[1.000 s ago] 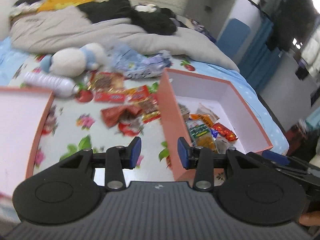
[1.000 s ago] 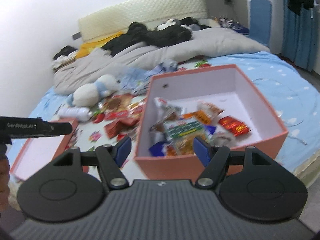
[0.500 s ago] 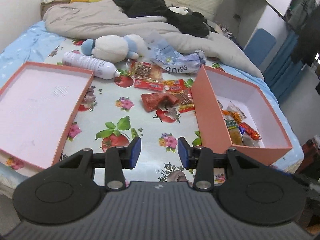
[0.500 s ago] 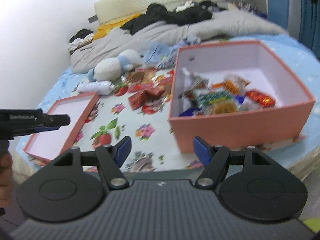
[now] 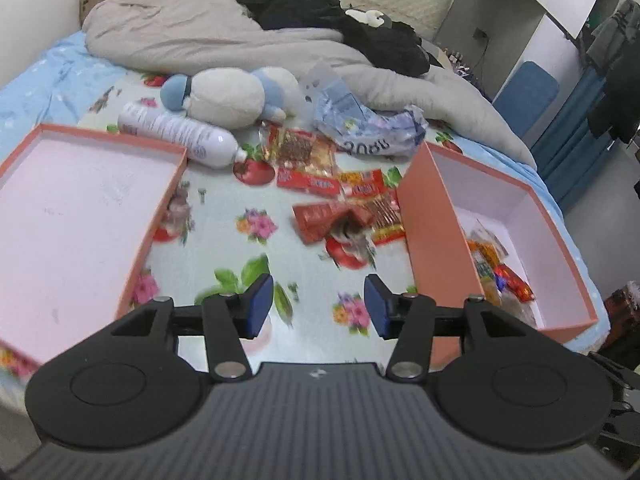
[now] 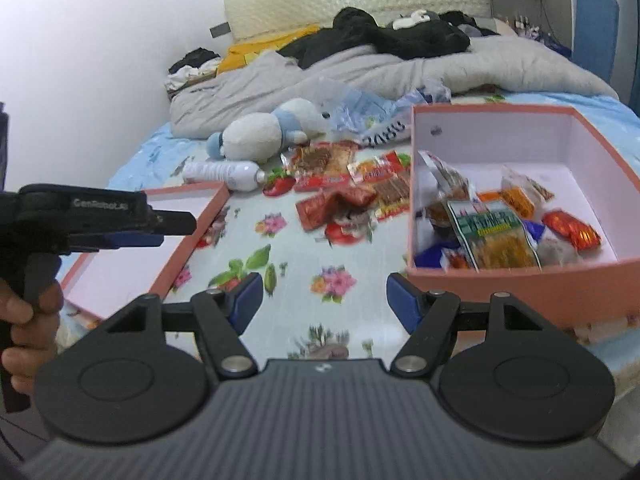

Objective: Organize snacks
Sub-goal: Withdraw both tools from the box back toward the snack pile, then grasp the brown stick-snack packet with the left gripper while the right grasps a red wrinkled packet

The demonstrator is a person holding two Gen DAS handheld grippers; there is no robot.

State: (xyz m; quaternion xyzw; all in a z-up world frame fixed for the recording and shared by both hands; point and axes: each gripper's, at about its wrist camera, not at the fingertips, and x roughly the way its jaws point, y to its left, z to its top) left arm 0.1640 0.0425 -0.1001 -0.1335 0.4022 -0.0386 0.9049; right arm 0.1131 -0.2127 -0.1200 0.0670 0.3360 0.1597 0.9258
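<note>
A salmon-pink box (image 5: 436,216) (image 6: 520,280) stands on the flowered sheet at the right with several snack packets (image 6: 492,232) inside. More red and orange snack packets (image 5: 340,200) (image 6: 352,192) lie loose on the sheet just left of it. The box's shallow lid (image 5: 80,216) (image 6: 168,256) lies upturned at the left with nothing in it. My left gripper (image 5: 319,307) hangs over the sheet's near edge between lid and box; its jaws are opening with nothing between them. My right gripper (image 6: 324,296) is open and holds nothing, near the box's front left corner.
A white bottle (image 5: 180,136) and a white-and-blue plush toy (image 5: 236,94) lie behind the lid. A crumpled plastic bag (image 5: 360,128) sits behind the loose packets. A grey duvet (image 5: 224,36) and dark clothes fill the far bed. A person's hand (image 6: 24,320) holds the left tool.
Both grippers have drawn back toward the bed's near edge, so lid, loose packets and box now show together. The left jaws stand wider apart than before.
</note>
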